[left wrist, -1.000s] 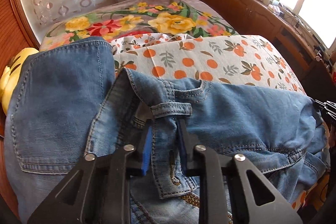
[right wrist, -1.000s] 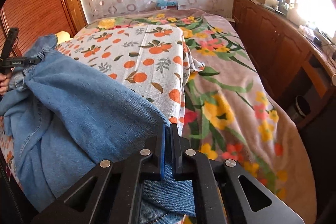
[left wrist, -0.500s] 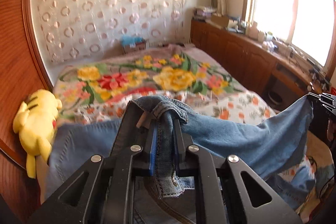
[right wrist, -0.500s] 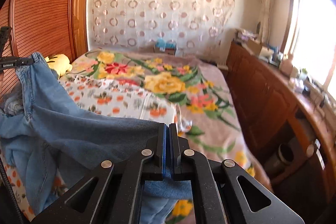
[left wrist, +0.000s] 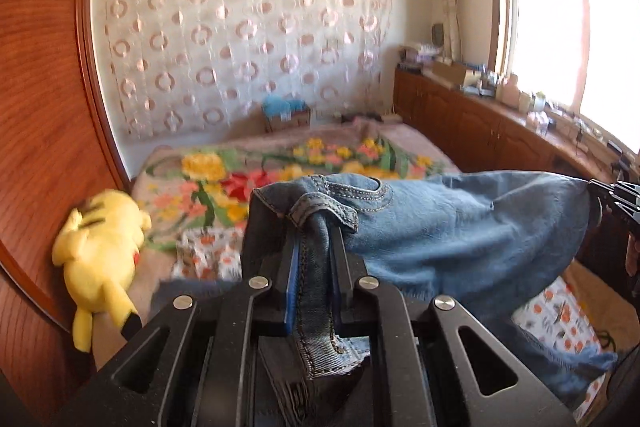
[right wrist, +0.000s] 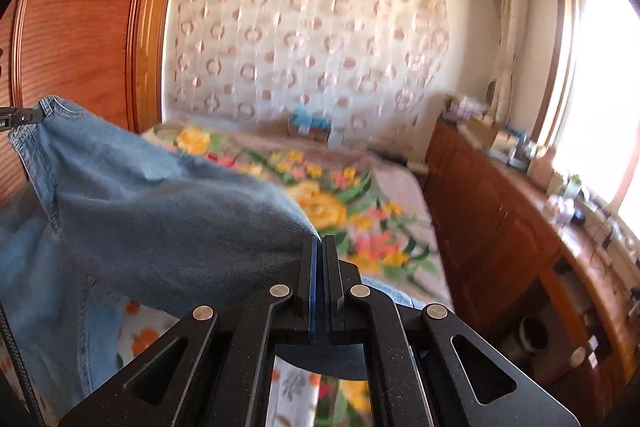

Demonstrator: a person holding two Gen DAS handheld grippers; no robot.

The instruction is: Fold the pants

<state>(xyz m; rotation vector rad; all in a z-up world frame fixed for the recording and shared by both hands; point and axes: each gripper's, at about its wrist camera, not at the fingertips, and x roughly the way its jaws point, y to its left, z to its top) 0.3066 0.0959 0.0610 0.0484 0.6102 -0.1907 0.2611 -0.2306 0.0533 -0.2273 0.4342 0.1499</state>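
Since the earlier frames both grippers have risen, lifting the faded blue denim pants (left wrist: 460, 227) off the bed so that the far wall's ring-patterned sheer curtain (left wrist: 240, 47) now fills the upper view. The left gripper (left wrist: 314, 263), black with blue pads, is clamped on a bunched fold of the waistband beside a belt loop; its jaws narrowed slightly on that fold within the last second. The right gripper (right wrist: 319, 259) is pinched almost fully closed on a thin edge of the denim. Between the two, the pants hang stretched in the air above the bed, the slack cloth drooping toward the white orange-print sheet (right wrist: 140, 331). The floral blanket (right wrist: 320, 203) of yellow and red blooms covers the farther half of the bed. A yellow plush toy (left wrist: 100, 251) lies at the bed's left edge against the reddish wooden wardrobe (left wrist: 36, 107). A wooden cabinet run (right wrist: 500, 227) under the bright window (left wrist: 560, 19) carries small clutter, too blurred to identify.
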